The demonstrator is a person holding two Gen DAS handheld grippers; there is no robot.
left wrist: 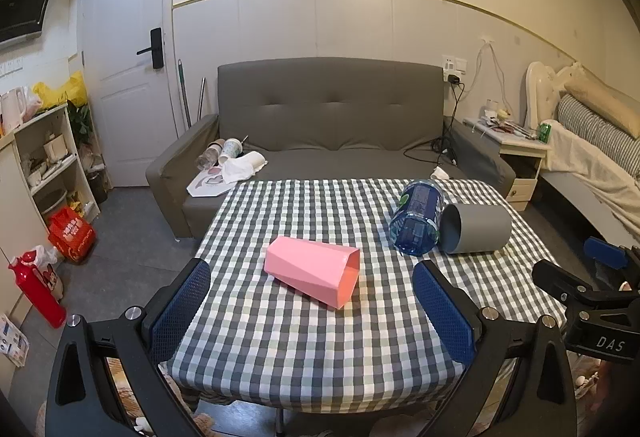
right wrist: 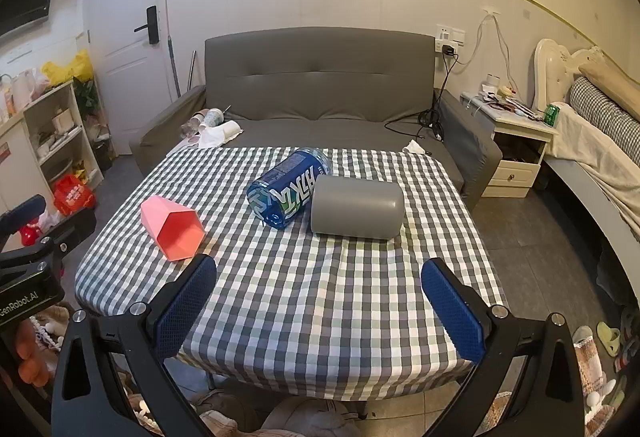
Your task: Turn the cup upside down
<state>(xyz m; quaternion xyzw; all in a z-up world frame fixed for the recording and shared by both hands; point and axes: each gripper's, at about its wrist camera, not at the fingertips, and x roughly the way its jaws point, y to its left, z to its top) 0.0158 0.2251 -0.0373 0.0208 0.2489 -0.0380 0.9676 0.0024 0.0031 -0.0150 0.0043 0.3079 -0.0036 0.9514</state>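
Observation:
A pink faceted cup (left wrist: 314, 270) lies on its side on the checked tablecloth (left wrist: 280, 337), its mouth toward the front right. It also shows in the right wrist view (right wrist: 173, 230) at the table's left. A grey cup (left wrist: 476, 228) lies on its side at the right; it also shows in the right wrist view (right wrist: 357, 207). A blue bottle (left wrist: 418, 221) lies beside it and touches it (right wrist: 289, 188). My left gripper (left wrist: 312, 301) is open and empty, just in front of the pink cup. My right gripper (right wrist: 319, 297) is open and empty, short of the grey cup.
A grey sofa (left wrist: 332, 125) stands behind the table with cups and paper on its seat. A shelf unit (left wrist: 44, 157) and red bags stand at the left. A nightstand (left wrist: 516, 157) and bed are at the right. The right gripper's body (left wrist: 592, 301) shows at the left view's right edge.

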